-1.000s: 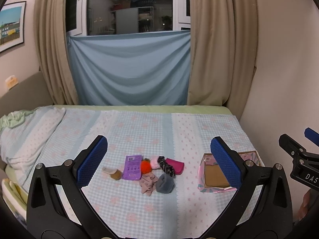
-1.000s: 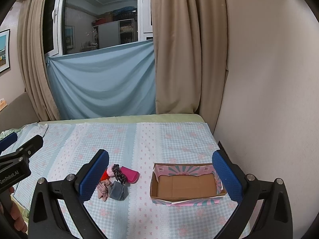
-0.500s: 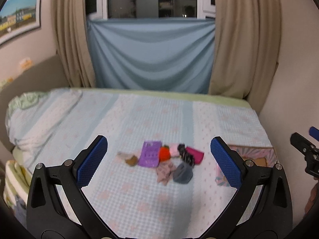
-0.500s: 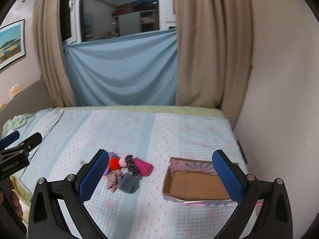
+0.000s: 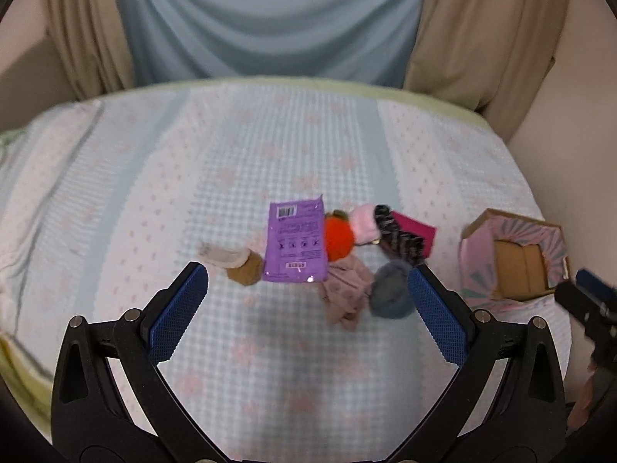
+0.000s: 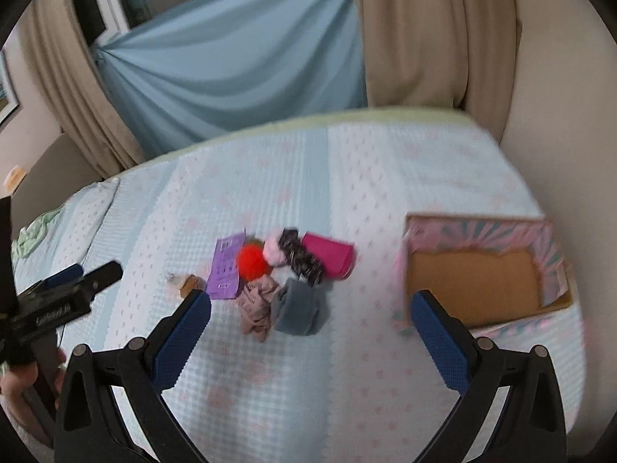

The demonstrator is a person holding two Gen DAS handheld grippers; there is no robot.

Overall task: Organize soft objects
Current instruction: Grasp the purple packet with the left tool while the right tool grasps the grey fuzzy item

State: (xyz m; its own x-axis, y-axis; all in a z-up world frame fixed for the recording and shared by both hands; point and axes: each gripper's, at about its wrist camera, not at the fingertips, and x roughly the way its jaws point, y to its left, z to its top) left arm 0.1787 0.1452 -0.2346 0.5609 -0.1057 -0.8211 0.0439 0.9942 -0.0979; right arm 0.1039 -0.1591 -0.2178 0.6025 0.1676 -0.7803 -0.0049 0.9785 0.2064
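We hold the left gripper (image 5: 308, 310) and right gripper (image 6: 310, 332) with jaws apart, empty. Nearest, left of the cardboard box (image 6: 478, 281), the grey sock (image 6: 299, 306) looks light, squashy; we'd pinch its bunched middle. Beyond lies the orange pompom (image 6: 250, 262).

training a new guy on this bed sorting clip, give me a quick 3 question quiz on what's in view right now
1. True or false: the cardboard box already holds an item.
2. Which lies nearest the box? A purple packet B magenta pouch C orange pom-pom
3. Fill in: both the left gripper and right gripper are ____.

Key: 1 false, it shows only bare cardboard. 2 B. 3 open, holding nothing.
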